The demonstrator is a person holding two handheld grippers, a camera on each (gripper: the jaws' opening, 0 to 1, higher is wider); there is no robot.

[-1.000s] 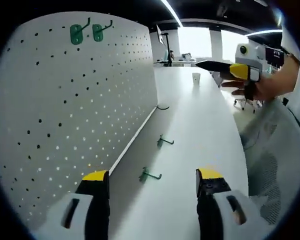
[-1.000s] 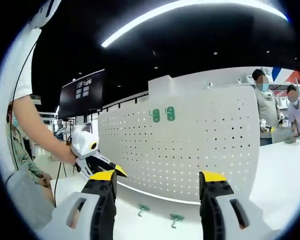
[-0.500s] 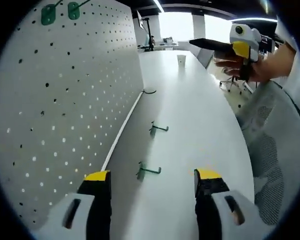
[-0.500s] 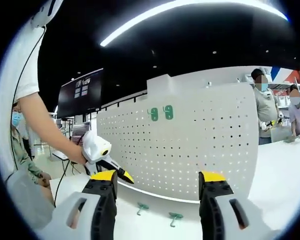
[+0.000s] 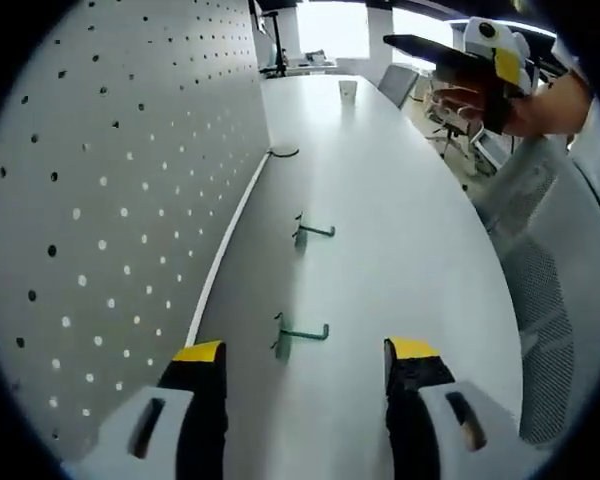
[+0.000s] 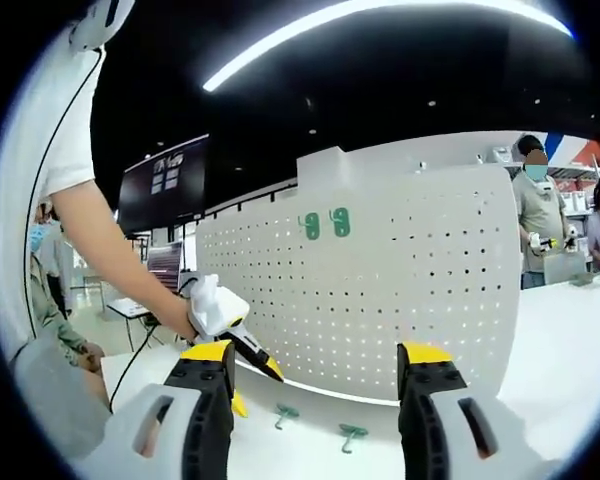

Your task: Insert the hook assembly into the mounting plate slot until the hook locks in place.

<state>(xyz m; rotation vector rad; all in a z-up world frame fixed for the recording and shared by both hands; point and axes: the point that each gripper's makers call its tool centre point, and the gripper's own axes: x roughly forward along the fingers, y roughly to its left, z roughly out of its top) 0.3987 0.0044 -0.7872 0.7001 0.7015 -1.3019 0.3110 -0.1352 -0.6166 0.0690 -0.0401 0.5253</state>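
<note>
Tabletop (image 5: 400,220) open beside pegboard (image 5: 100,200).

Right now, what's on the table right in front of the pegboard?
Two green hooks lie loose on the white table, one nearer and one farther, beside the pegboard. A dark cable loop lies farther along its base.

1. I see a long white table (image 5: 400,230) running away from me; near its far end stands a small paper cup (image 5: 347,90).
2. A thin dark cable (image 5: 283,153) lies curled on the table beside the base of the board.
3. A mesh office chair (image 5: 555,290) sits at the table's right edge.
4. A dark wall screen (image 6: 160,185) hangs under a black ceiling; a long light strip (image 6: 380,25) crosses above.
5. Two people (image 6: 540,225) stand at a counter far right.
</note>
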